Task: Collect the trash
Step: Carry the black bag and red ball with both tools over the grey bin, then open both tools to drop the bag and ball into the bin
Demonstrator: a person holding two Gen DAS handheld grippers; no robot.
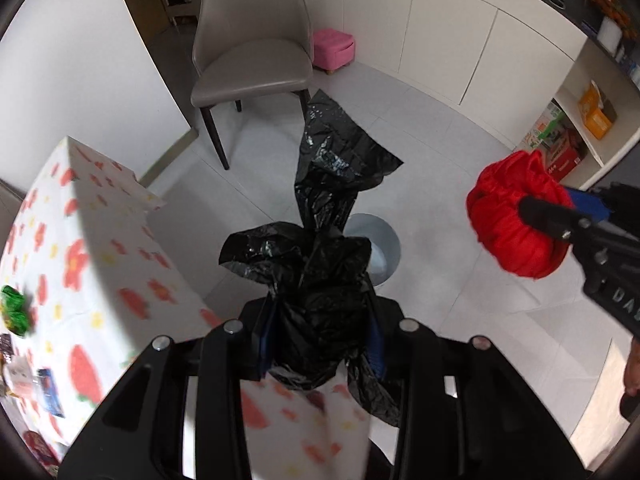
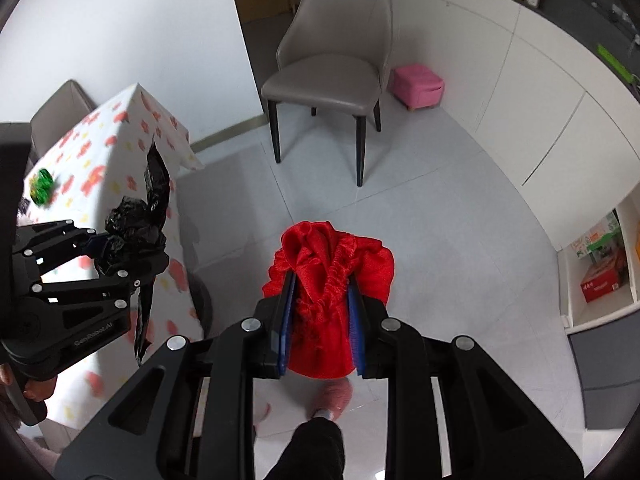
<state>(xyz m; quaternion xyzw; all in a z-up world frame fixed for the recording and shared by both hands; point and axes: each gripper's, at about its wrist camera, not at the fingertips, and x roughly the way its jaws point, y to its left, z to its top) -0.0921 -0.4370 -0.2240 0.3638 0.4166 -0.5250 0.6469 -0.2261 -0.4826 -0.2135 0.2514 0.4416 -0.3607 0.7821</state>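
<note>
My left gripper (image 1: 320, 336) is shut on a crumpled black trash bag (image 1: 328, 240), which hangs out past the fingers over the floor. From the right wrist view the same bag (image 2: 136, 224) and left gripper (image 2: 120, 252) show at the left, beside the table. My right gripper (image 2: 322, 320) is shut on a bunched red cloth bag (image 2: 332, 264) with a gathered elastic rim; it appears at the right of the left wrist view as the red bag (image 1: 512, 220). A grey round bin (image 1: 380, 248) stands on the floor, partly hidden behind the black bag. A green crumpled wrapper (image 1: 14, 308) lies on the table.
A table with a flowered cloth (image 1: 80, 240) stands at the left, with small packets (image 1: 48, 388) at its near end. A grey chair (image 2: 332, 68) and a pink stool (image 2: 418, 84) stand ahead on the tiled floor. White cabinets and an open shelf with boxes (image 2: 600, 264) run along the right. A person's leg and slipper (image 2: 328, 404) are below.
</note>
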